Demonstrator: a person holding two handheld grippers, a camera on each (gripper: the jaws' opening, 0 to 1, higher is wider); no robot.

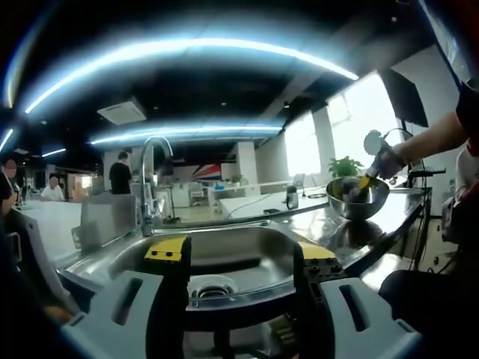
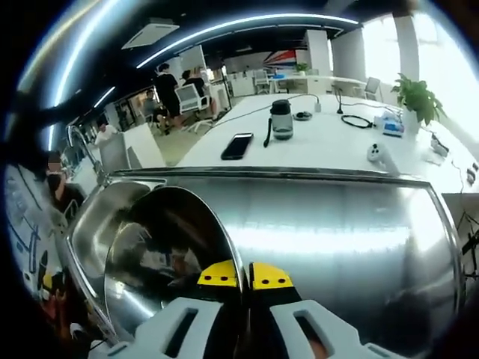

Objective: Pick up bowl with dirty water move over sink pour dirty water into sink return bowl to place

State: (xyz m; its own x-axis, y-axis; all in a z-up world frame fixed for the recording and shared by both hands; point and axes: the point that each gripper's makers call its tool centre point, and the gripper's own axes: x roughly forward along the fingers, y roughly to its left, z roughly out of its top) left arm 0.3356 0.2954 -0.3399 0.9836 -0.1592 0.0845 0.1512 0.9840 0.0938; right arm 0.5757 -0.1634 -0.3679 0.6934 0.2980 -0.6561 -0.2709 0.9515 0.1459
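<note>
A shiny steel bowl [image 1: 358,200] hangs just above the steel counter [image 1: 329,228], to the right of the sink [image 1: 224,254]. The right gripper [image 1: 368,182] enters from the right in a gloved hand and pinches the bowl's rim. In the right gripper view, the yellow-tipped right gripper [image 2: 245,275] is shut on the near rim of the bowl [image 2: 153,254], which tilts a little toward the sink [image 2: 97,221]. Whether water lies inside I cannot tell. My left gripper [image 1: 239,254] stands open in front of the sink basin, holding nothing.
A curved faucet [image 1: 150,176] rises behind the sink, also seen as the faucet [image 2: 81,146]. Beyond the wide counter [image 2: 322,232], a white table holds a phone [image 2: 236,146], a bottle [image 2: 281,120] and cables. People stand and sit far behind.
</note>
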